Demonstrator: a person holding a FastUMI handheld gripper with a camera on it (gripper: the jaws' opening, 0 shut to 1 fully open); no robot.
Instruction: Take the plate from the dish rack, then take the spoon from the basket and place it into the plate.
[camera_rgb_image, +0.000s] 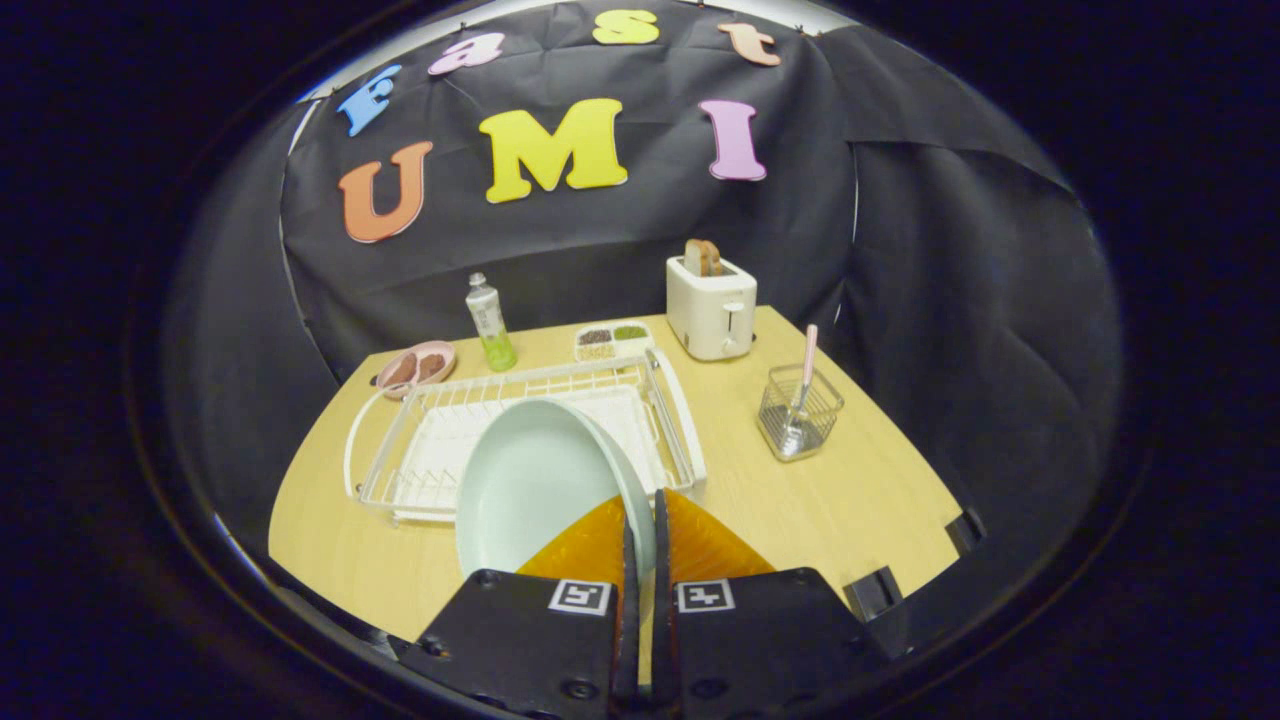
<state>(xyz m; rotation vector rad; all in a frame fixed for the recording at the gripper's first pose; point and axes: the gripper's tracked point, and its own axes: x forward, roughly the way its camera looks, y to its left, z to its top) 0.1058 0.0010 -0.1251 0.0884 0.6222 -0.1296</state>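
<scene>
My claw (641, 510) is pressed almost together, and its two orange fingers (585, 545) pinch the right rim of the plate (535, 485) between them, low in the middle of the frame. The plate is pale mint green, round and smooth, with a shallow hollow and a raised edge; it stands tilted on its edge, with the hollow side to the left. Behind it, in the centre, is the white wire dish rack (520, 430) on the wooden table (850, 490); whether the plate touches the rack I cannot tell. At the right of the frame, well apart from my fingers, the wire basket (798, 412) holds the spoon (803, 380), its pink handle pointing up. At the back stand a white toaster (711, 305), a bottle (489, 322) and a pink dish (416, 367).
</scene>
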